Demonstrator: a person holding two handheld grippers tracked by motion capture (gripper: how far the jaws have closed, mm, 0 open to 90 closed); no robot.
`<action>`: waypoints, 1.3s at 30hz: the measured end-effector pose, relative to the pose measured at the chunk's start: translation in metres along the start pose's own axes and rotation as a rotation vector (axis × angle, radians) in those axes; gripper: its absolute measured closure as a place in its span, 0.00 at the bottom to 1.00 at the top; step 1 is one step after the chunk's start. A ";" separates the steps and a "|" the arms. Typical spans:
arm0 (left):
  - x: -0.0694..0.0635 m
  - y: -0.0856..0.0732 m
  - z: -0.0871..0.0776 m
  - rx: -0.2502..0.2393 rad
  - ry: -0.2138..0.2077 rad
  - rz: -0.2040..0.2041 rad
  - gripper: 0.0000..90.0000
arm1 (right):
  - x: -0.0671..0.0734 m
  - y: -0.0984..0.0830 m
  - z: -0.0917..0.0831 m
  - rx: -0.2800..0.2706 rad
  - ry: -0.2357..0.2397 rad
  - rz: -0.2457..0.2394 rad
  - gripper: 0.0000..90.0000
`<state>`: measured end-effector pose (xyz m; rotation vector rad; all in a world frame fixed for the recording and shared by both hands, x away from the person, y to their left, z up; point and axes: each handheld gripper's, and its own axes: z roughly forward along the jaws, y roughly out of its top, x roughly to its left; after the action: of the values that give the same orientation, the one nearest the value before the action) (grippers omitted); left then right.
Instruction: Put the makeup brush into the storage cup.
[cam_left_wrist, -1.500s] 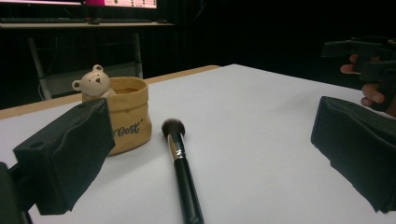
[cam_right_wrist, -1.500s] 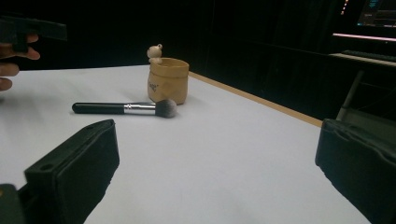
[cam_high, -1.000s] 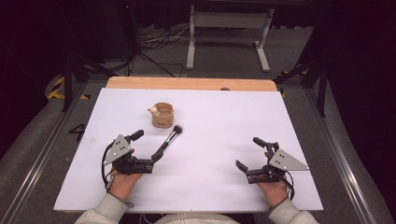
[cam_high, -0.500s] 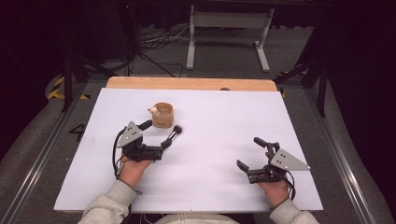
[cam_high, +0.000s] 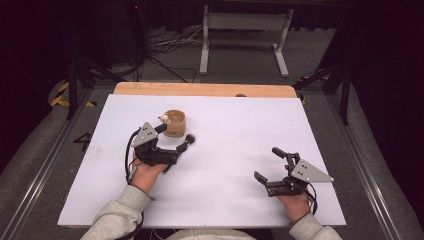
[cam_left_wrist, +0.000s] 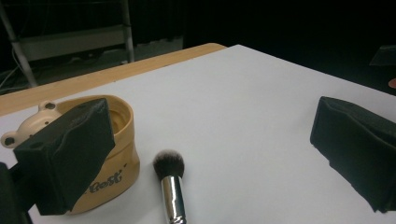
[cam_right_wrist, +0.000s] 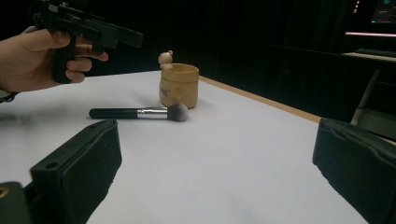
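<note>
The left gripper (cam_high: 174, 138) hovers above the white table (cam_high: 235, 125), its 2 jaws spread wide, holding nothing. A tan cup (cam_high: 174, 123) with a small bear figure stands just beside a makeup brush (cam_high: 181, 147) lying flat. Well apart, the right gripper (cam_high: 267, 164) sits low, jaws wide and empty.

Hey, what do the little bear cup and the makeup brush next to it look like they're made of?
The cup looks like matte tan ceramic or plastic: smooth, dull, moulded bear on the rim; can't tell which. The brush has a glossy black handle, likely plastic or lacquered wood, a shiny silver ferrule that reflects like metal, and soft dark bristles with pale tips.
</note>
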<state>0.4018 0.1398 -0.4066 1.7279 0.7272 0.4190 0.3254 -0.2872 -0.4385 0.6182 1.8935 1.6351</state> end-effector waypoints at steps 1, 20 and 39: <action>0.000 0.002 0.001 0.017 -0.005 0.011 0.00 | 0.000 0.000 0.000 0.001 0.000 -0.005 0.02; -0.003 0.034 0.028 0.423 0.041 0.108 0.01 | -0.004 -0.003 -0.001 0.002 0.011 0.015 0.03; 0.005 0.046 0.044 0.619 0.041 0.094 0.02 | -0.004 -0.004 0.001 0.008 0.034 0.028 0.03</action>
<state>0.4448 0.1041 -0.3759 2.3460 0.8645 0.3093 0.3292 -0.2898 -0.4418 0.6271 1.9250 1.6664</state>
